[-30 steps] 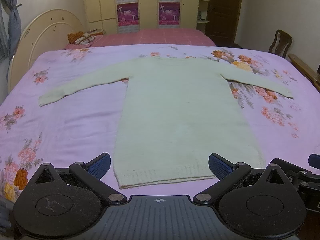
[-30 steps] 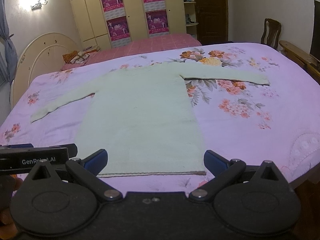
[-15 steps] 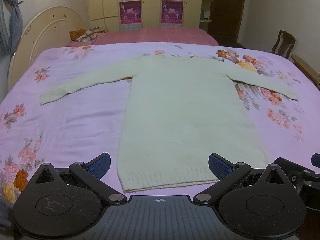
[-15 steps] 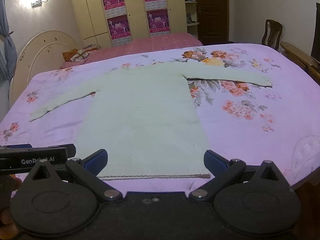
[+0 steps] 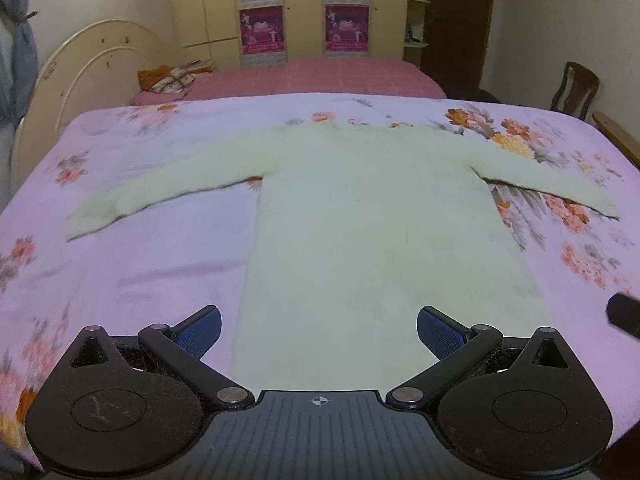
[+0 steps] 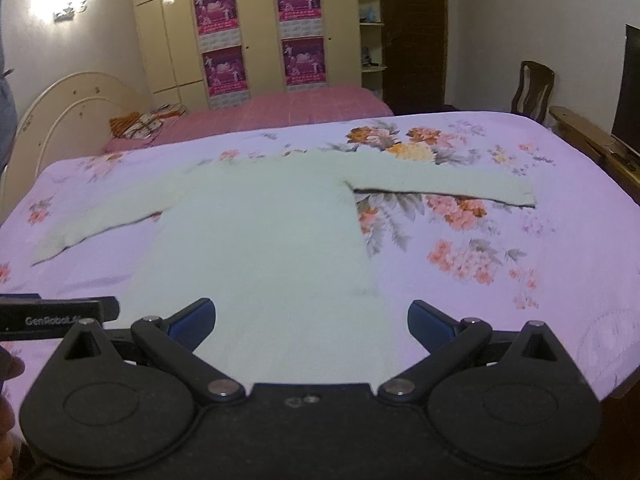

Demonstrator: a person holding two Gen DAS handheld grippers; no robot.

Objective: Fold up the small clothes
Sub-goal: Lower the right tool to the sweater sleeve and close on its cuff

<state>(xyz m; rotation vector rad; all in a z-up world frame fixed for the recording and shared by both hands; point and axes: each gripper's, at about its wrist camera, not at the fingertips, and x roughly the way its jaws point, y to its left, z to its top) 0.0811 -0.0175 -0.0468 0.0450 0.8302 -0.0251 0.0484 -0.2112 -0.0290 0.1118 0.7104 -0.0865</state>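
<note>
A pale cream long-sleeved sweater [image 5: 376, 232] lies flat on the pink floral bedspread [image 5: 132, 264], both sleeves spread out to the sides. It also shows in the right wrist view [image 6: 264, 240]. My left gripper [image 5: 319, 330] is open and empty, hovering over the sweater's hem, which its body hides. My right gripper [image 6: 311, 322] is open and empty over the hem's right part. The left gripper's body [image 6: 56, 316] shows at the left edge of the right wrist view.
A second bed with a pink cover [image 5: 312, 76] stands behind, with a cream headboard [image 5: 92, 64] at the left. A wooden chair [image 5: 576, 88] and a wooden bed frame edge [image 6: 592, 140] are at the right. Wardrobes [image 6: 256, 28] line the back wall.
Both grippers have moved forward over the sweater, so the hem has slid out of sight beneath them. Both stay open.
</note>
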